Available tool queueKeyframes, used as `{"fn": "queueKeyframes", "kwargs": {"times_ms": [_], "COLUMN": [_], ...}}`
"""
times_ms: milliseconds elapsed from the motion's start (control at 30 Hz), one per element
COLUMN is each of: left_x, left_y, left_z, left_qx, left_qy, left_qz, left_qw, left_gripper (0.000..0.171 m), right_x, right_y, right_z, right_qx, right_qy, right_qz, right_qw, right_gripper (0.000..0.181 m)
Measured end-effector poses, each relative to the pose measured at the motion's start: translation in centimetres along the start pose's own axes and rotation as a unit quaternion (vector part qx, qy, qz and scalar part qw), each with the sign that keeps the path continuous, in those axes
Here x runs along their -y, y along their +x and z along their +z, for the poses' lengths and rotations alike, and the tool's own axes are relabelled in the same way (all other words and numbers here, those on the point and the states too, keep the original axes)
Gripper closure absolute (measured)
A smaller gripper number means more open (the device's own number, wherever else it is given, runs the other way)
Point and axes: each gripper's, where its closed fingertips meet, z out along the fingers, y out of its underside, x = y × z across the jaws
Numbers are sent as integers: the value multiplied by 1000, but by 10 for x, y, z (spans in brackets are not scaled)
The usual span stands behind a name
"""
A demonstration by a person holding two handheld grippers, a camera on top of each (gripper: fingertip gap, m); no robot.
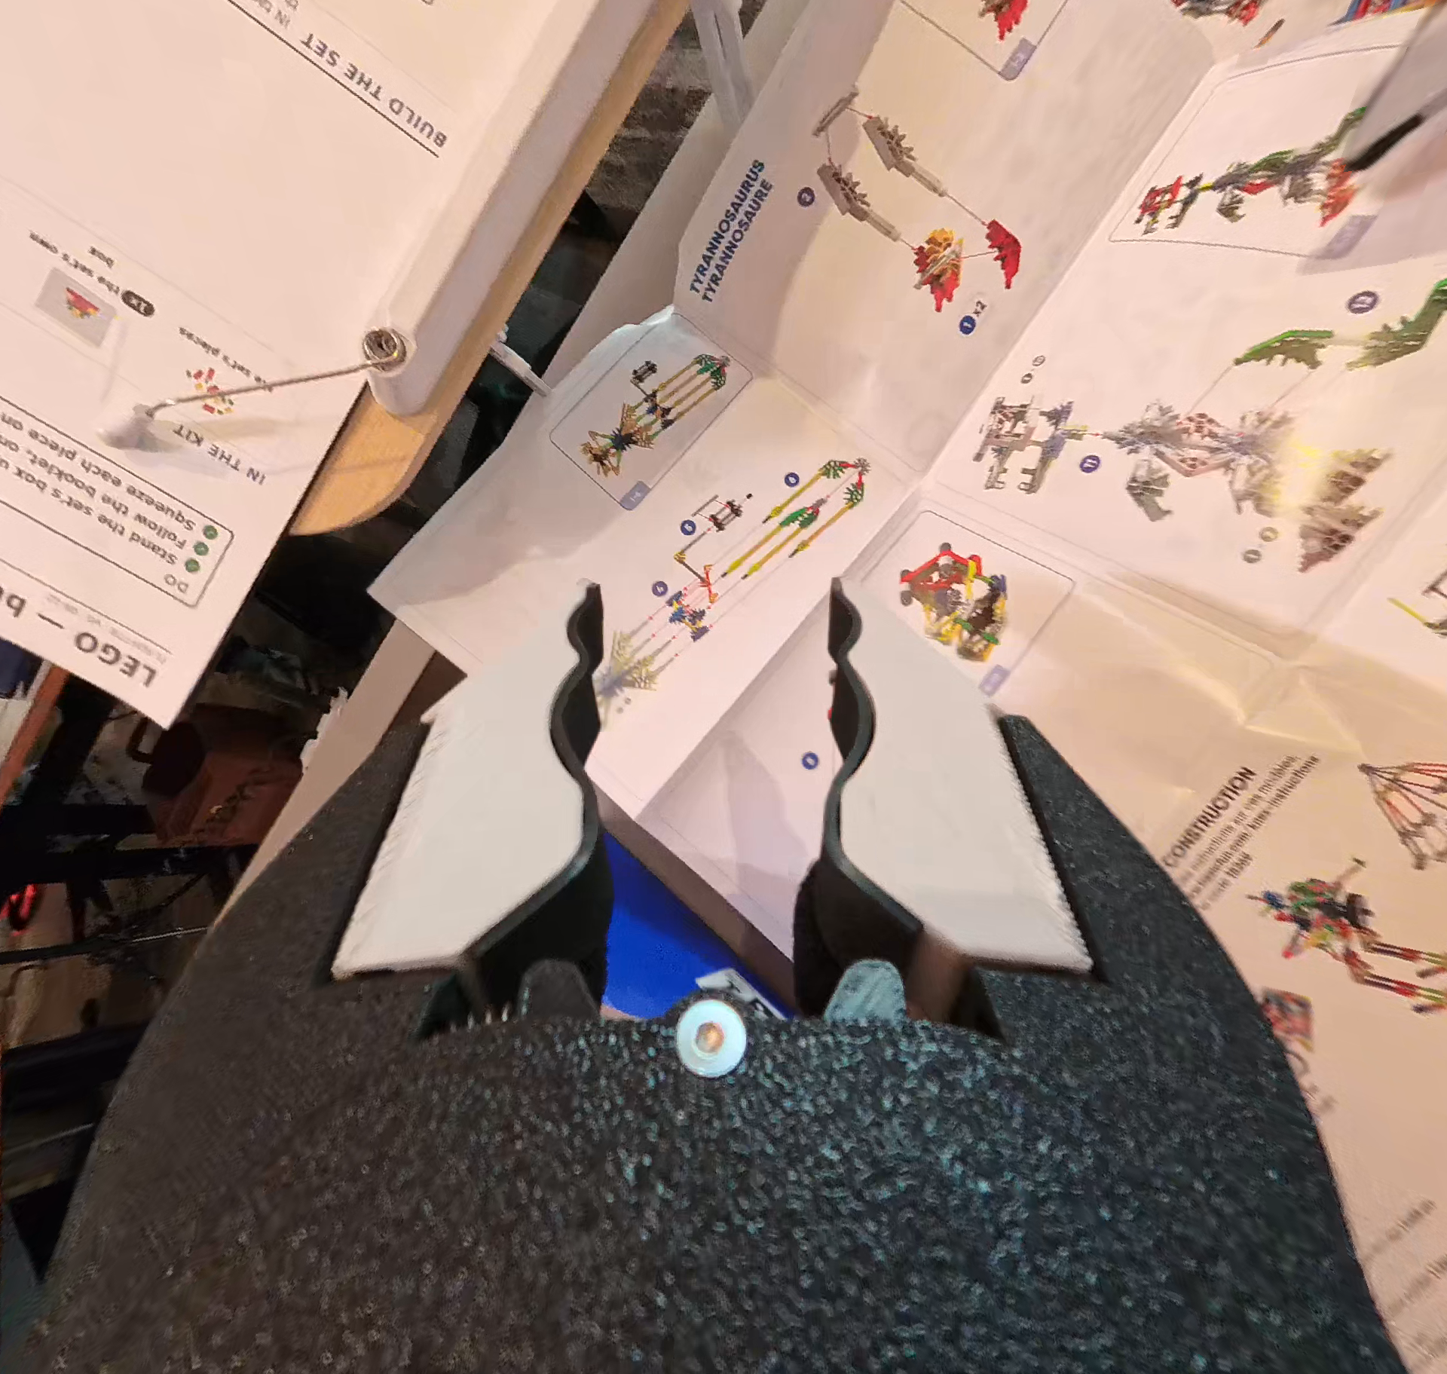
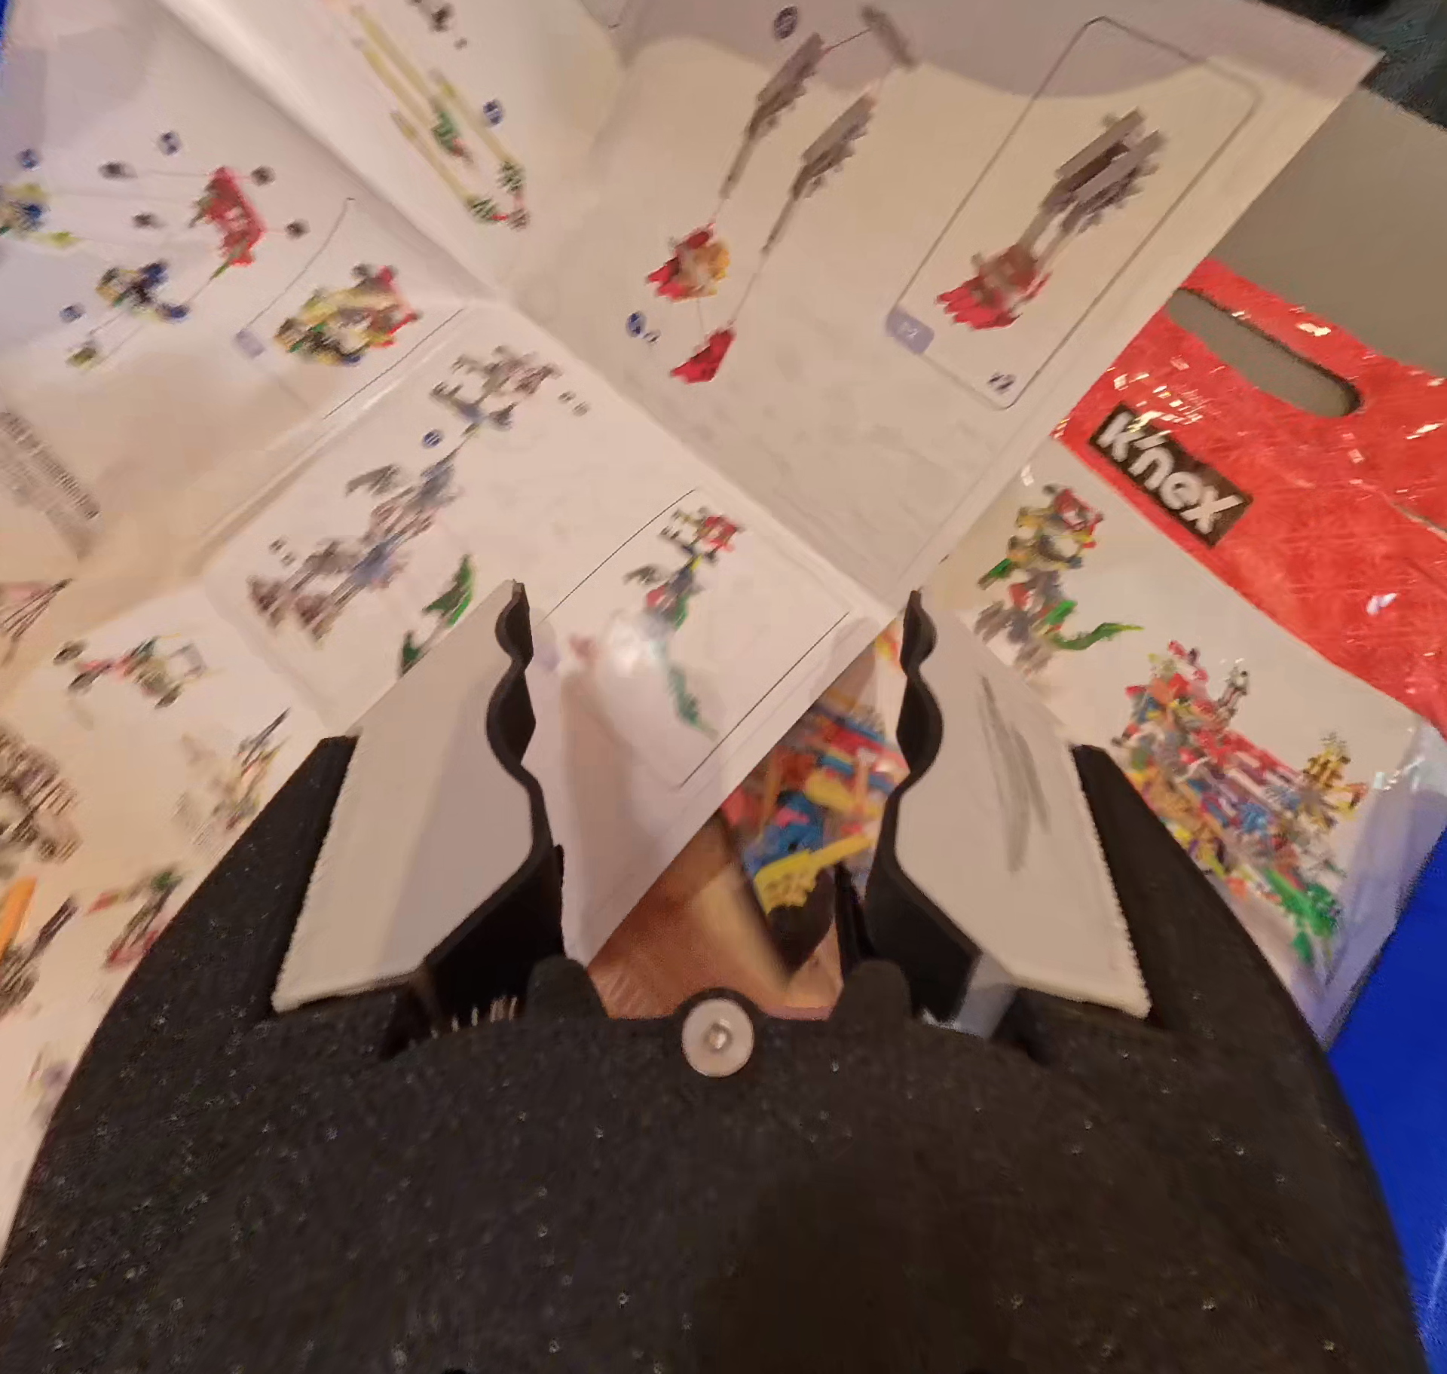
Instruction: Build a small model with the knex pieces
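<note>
While both hand-held grippers gape empty over unfolded instruction sheet (image 2: 705, 412), red-topped bag (image 2: 1268, 632) holding colourful pieces

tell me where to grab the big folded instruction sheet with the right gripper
Probably the white folded instruction sheet by its free corner, which overhangs the clear bag of coloured pieces. Come edge-on from the right; the right gripper already has open jaws there.

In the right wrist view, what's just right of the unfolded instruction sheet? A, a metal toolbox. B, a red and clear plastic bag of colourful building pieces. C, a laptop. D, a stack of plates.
B: a bag with a red handle top and a clear body full of colourful pieces lies beside the sheet, by the open right gripper.
</note>
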Motion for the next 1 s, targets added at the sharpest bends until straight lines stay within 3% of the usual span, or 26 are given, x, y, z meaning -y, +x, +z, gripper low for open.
{"fn": "queueKeyframes", "kwargs": {"times_ms": [200, 267, 333, 400, 467, 867, 1000], "left_x": [6, 7, 6, 7, 7, -3, -5], "left_y": [-9, -10, -15, -19, -23, -69, -94], "left_z": [10, 9, 9, 8, 7, -13, -23], "left_qx": [15, 14, 19, 18, 18, 59, 98], "left_qy": [23, 33, 33, 43, 46, 50, 68], "left_qz": [4, 3, -2, -18, -27, -79, -118], "left_qw": [1000, 999, 999, 999, 998, 994, 986], "left_gripper": [117, 120, 120, 120, 120, 115, 97], "right_x": [2, 4, 6, 8, 12, 78, 102], "right_y": [42, 50, 50, 49, 44, -5, -16], "right_z": [33, 39, 43, 45, 43, -48, -80], "right_qx": [-78, -70, -44, -28, -10, 11, 28], "right_qy": [-20, -9, -6, 0, 7, 138, 181], "right_qz": [55, 75, 90, 85, 82, -57, -64], "right_qw": [995, 995, 995, 996, 997, 989, 981], "right_gripper": [85, 91, 116, 153, 174, 181, 181]}}
